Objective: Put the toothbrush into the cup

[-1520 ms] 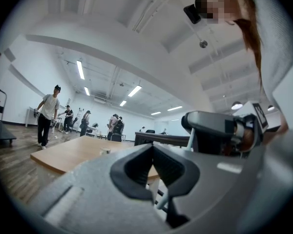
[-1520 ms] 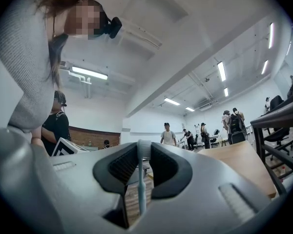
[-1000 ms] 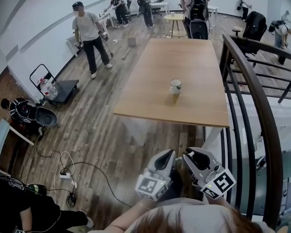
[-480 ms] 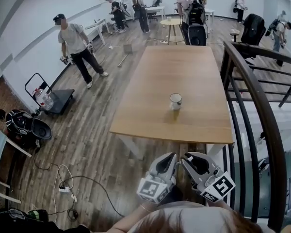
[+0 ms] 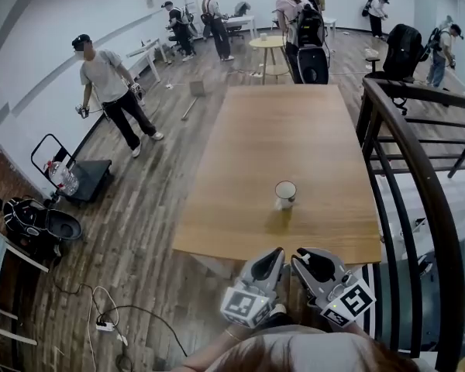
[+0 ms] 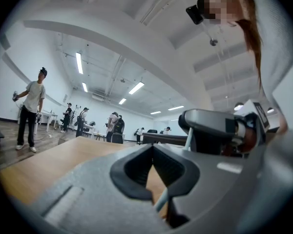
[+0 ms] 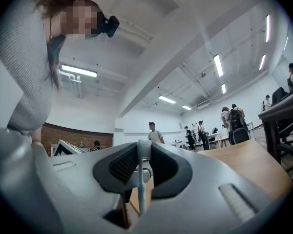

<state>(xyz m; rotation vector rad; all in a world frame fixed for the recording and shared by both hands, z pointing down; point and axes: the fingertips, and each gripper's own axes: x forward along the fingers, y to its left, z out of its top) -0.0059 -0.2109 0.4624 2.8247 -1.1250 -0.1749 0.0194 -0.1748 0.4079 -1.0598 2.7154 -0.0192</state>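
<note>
A white cup (image 5: pixel 285 194) stands upright on the wooden table (image 5: pixel 256 153), near its front edge, in the head view. Both grippers are held side by side short of that edge, pointing towards the table. My right gripper (image 5: pixel 300 256) (image 7: pixel 143 149) is shut on a pale toothbrush (image 7: pixel 140 184), which stands upright between its pads with the head on top. My left gripper (image 5: pixel 276 254) (image 6: pixel 153 149) is shut with its tips together and nothing in them. In the left gripper view the right gripper (image 6: pixel 212 130) shows beside it with the toothbrush (image 6: pixel 188 141) hanging from it. Neither gripper view shows the cup.
A dark curved stair railing (image 5: pixel 418 200) runs along the table's right side. On the left, a person (image 5: pixel 105 80) walks over the wooden floor, past a black cart (image 5: pixel 77 184) and bags (image 5: pixel 31 223). More people and small tables stand at the far end.
The table and cup have come nearer in the head view as I moved forward with both grippers. The person on the left has walked farther along the wall.
</note>
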